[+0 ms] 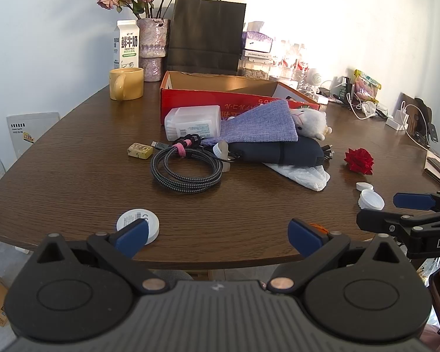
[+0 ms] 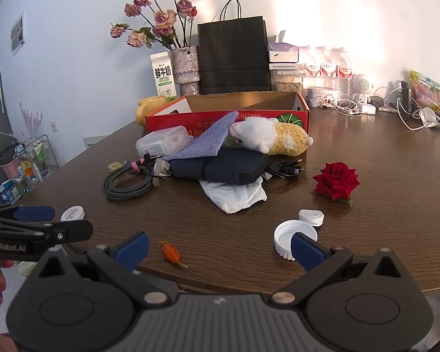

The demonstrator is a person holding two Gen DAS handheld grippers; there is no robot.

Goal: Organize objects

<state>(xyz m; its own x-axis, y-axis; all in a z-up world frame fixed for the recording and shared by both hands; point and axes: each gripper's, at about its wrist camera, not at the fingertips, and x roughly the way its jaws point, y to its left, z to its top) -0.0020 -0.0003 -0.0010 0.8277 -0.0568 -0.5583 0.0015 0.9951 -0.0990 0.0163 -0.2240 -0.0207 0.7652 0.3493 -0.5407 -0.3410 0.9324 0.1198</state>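
With both my left tool [image 1: 217,236] and right tool [image 2: 220,246] spread wide and empty at the bench's [image 1: 73,161] near edge, a careless reach could knock the white cap [image 2: 290,242] off

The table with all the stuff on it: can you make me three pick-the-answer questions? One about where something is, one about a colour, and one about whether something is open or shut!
1. Where is the purple cloth?
A. inside the yellow mug
B. draped over the dark pouch
C. under the table

2. What colour is the loose rose?
A. red
B. blue
C. white

3. How is the cardboard box?
A. taped shut
B. crushed flat
C. open on top

Answers: 1 B, the cloth lies across the pouch's top. 2 A, its petals are deep red. 3 C, you can see down onto its brown inside walls.
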